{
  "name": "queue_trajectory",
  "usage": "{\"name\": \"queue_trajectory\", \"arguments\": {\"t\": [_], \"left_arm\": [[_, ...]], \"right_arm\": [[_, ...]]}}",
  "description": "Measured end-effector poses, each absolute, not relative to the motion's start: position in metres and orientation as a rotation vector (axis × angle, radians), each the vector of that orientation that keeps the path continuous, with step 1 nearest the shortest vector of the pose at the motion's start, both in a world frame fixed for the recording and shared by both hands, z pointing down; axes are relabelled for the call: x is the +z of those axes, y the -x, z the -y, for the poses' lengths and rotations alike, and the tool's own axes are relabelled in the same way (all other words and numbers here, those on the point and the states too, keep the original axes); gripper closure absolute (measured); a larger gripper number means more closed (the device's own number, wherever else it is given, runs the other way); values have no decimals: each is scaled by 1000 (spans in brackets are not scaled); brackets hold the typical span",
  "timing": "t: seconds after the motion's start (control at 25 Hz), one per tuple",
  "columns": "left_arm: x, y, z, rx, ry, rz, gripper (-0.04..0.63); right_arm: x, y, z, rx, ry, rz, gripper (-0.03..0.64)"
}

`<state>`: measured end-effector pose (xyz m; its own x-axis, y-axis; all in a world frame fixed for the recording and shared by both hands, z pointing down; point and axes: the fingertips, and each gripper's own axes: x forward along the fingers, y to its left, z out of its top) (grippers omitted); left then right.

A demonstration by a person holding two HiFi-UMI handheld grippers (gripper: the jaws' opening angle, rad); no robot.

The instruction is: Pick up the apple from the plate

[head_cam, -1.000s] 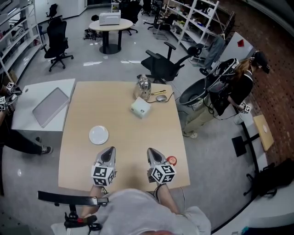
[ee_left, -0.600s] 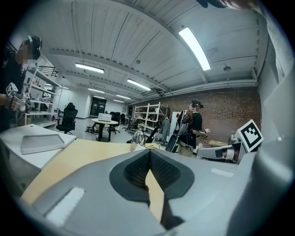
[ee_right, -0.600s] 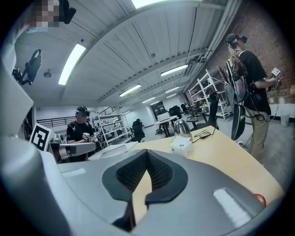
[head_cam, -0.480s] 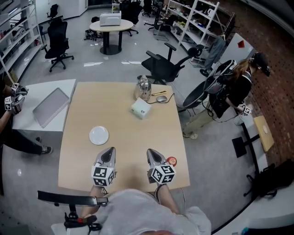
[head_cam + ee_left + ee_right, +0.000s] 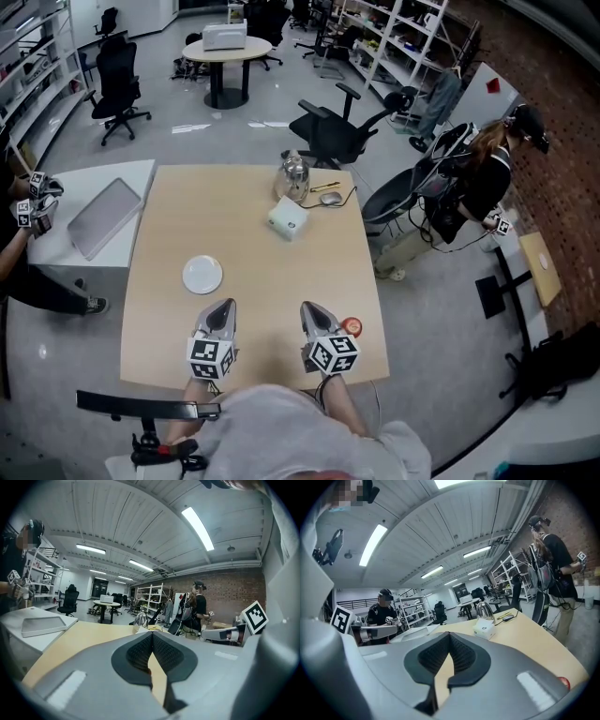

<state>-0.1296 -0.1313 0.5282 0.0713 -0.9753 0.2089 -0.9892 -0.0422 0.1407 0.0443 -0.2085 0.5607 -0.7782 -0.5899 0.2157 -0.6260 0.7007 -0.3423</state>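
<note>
A white plate [image 5: 202, 275] lies on the tan table [image 5: 253, 258] left of centre, and nothing shows on it. A small red round thing [image 5: 351, 327], perhaps the apple, rests near the table's front right edge; it also shows at the lower right of the right gripper view [image 5: 564, 682]. My left gripper [image 5: 225, 308] rests just in front of the plate, shut and empty [image 5: 151, 637]. My right gripper [image 5: 309, 310] sits just left of the red thing, shut with nothing between its pads [image 5: 450, 637].
A white box [image 5: 287, 217], a shiny kettle [image 5: 293, 176] and a mouse [image 5: 328, 200] stand at the table's far side. A grey tray [image 5: 101, 217] lies on a white side table at left. An office chair [image 5: 333, 131] stands behind the table. People stand at both sides.
Both my grippers have stayed where they were. The person at the left edge has shifted their marker-cube grippers slightly.
</note>
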Motion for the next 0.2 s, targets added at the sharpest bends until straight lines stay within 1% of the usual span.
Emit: {"name": "queue_trajectory", "arguments": {"t": [0.2], "left_arm": [[524, 128, 134, 83, -2104, 1987, 575]], "right_arm": [[555, -47, 212, 599, -1017, 2817, 612]]}}
